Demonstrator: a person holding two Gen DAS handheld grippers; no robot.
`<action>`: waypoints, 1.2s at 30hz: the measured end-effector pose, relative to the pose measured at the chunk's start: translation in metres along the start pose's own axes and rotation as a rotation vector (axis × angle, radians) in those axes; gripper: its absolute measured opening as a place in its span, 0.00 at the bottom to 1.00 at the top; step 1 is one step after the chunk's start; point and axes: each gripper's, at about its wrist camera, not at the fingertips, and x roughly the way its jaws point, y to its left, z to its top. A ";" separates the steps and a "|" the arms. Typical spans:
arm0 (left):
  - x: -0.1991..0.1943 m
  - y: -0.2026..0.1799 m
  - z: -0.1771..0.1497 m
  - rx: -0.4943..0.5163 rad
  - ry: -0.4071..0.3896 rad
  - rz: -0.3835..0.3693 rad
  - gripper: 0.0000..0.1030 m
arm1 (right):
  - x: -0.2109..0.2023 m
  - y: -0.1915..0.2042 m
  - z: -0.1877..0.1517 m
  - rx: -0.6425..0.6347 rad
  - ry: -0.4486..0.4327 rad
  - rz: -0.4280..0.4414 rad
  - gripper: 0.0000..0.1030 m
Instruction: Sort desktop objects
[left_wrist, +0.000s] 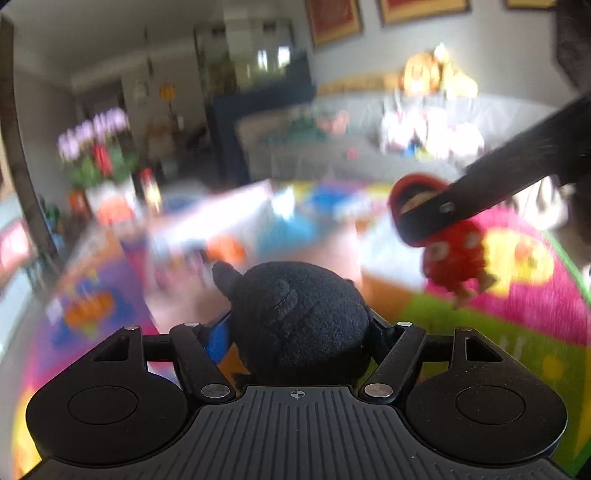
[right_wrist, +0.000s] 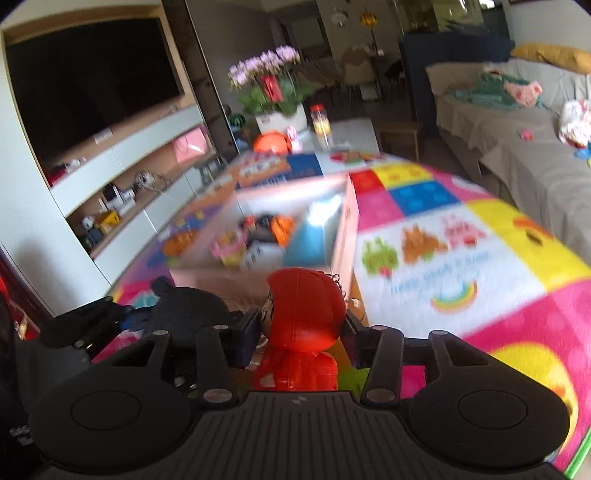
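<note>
A black plush toy (left_wrist: 299, 306) sits between the fingers of my left gripper (left_wrist: 299, 328), which press on both its sides. In the right wrist view the same plush (right_wrist: 192, 310) shows low on the left, with the left gripper (right_wrist: 110, 321) around it. My right gripper (right_wrist: 303, 328) is shut on a red toy figure (right_wrist: 303, 310), gripping its round head. From the left wrist view that figure (left_wrist: 454, 258) hangs above the mat at the right, its head pinched by the right gripper (left_wrist: 424, 214). Both views are blurred.
A pale pink open box (right_wrist: 347, 229) holding several small toys stands just ahead on the colourful play mat (right_wrist: 443, 229). Beyond it are an orange round object (right_wrist: 271, 142), a jar (right_wrist: 320, 122) and potted flowers (right_wrist: 273, 92). A sofa (right_wrist: 517, 147) lies to the right.
</note>
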 end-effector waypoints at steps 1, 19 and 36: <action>-0.008 0.004 0.010 0.015 -0.051 0.020 0.74 | 0.001 0.002 0.012 0.001 -0.019 0.010 0.45; 0.035 0.047 -0.010 -0.154 0.036 0.159 1.00 | 0.065 0.022 0.026 -0.081 -0.100 -0.069 0.94; 0.038 0.036 -0.059 -0.360 0.249 0.268 1.00 | 0.101 0.009 -0.070 -0.140 0.105 -0.282 1.00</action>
